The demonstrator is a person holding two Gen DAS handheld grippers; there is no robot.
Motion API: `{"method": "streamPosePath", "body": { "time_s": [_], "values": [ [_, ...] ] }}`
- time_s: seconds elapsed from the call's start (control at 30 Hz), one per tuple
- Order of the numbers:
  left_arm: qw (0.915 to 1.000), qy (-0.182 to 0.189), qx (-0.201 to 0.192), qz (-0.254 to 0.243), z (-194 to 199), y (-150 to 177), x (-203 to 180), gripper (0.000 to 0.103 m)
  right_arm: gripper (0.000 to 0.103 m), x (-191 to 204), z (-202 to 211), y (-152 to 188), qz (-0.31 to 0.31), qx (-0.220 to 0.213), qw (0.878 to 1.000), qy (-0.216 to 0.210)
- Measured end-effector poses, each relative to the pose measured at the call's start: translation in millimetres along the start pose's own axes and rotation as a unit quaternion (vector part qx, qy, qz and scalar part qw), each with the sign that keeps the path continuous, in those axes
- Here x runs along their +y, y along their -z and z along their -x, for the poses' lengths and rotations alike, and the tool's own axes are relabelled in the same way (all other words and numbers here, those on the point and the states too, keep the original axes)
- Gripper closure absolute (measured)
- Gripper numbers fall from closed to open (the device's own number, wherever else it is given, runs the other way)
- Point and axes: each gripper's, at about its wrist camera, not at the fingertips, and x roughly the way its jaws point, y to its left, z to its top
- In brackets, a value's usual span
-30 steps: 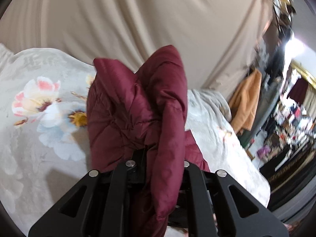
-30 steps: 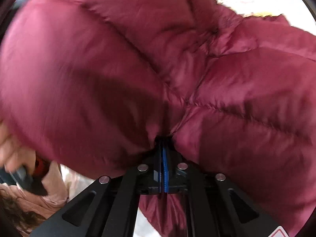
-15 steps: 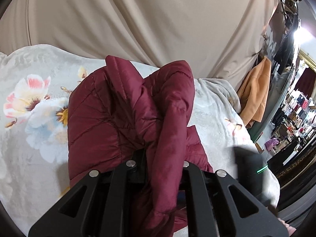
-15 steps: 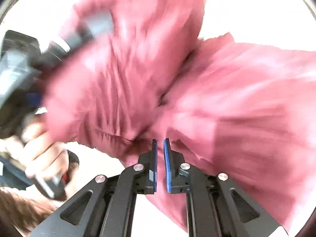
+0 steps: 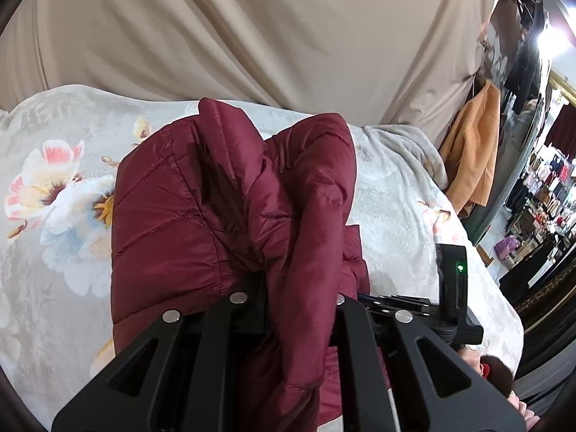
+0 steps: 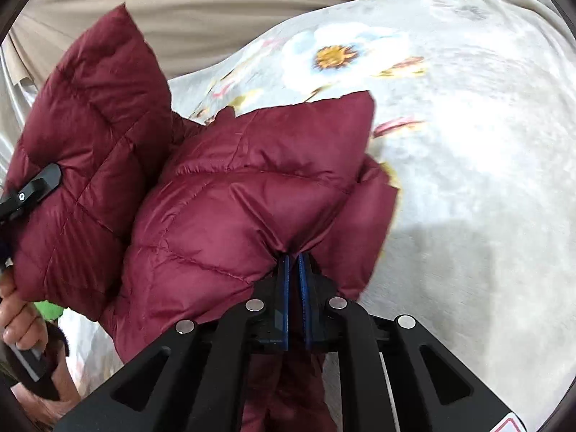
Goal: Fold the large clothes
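A dark red quilted puffer jacket [image 5: 187, 216] hangs bunched above the floral blanket [image 5: 54, 198]. My left gripper [image 5: 295, 288] is shut on a thick fold of it, and the fabric drapes over and hides the fingertips. In the right wrist view the jacket [image 6: 234, 198] fills the left half. My right gripper [image 6: 293, 257] pinches a gathered fold between its blue pads [image 6: 284, 288]. The left gripper's finger [image 6: 39, 183] presses into the jacket at the left edge. Low on the right of the left wrist view, the right gripper's black body [image 5: 450, 288] shows a green light.
The floral blanket [image 6: 468, 144] covers a bed, and a beige curtain [image 5: 252, 36] hangs behind it. An orange coat [image 5: 471, 158] and cluttered shelves [image 5: 540, 187] stand beyond the bed's right side. A person's hand [image 6: 18, 324] holds the left gripper's handle.
The jacket has come down closer to the blanket. The right gripper swung round, so its view now shows bed instead of only jacket, and its body has entered the left wrist view.
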Motion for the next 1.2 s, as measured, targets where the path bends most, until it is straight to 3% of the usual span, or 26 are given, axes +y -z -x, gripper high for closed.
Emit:
{"method": "streamPosePath", "body": {
  "time_s": [0.23,0.4,0.67,0.8,0.93,1.0,1.07,1.17,1.2],
  "values": [
    [0.9993,0.011,0.02,-0.031,-25,-5,-41,0.093,0.094,-10,-1,3,0.005,0.006,1.0,-0.006],
    [0.9972,0.018,0.056,-0.046,-67,3,-75,0.093,0.094,-12,-1,4,-0.007,0.006,1.0,-0.025],
    [0.9946,-0.012,0.086,-0.057,-128,26,-94,0.092,0.096,-24,15,13,-0.032,0.007,0.998,-0.049],
    [0.9932,-0.033,0.086,-0.071,-148,39,-93,0.091,0.097,-39,42,18,-0.06,0.0,0.997,-0.045],
    [0.9883,-0.07,0.069,-0.117,-156,52,-107,0.089,0.092,-47,83,28,-0.081,-0.042,0.996,-0.026],
    [0.9876,-0.062,0.06,-0.131,-151,54,-111,0.08,0.091,-44,102,31,-0.077,-0.065,0.995,-0.01],
    [0.9912,-0.017,0.062,-0.115,-132,49,-106,0.066,0.089,-37,118,34,-0.074,-0.082,0.994,0.004],
    [0.9928,0.048,0.054,-0.096,-83,42,-96,0.04,0.07,-24,146,38,-0.062,-0.117,0.991,0.014],
    [0.9917,0.066,0.035,-0.105,-53,41,-92,0.03,0.058,-17,156,37,-0.054,-0.132,0.99,0.013]
  ]
}}
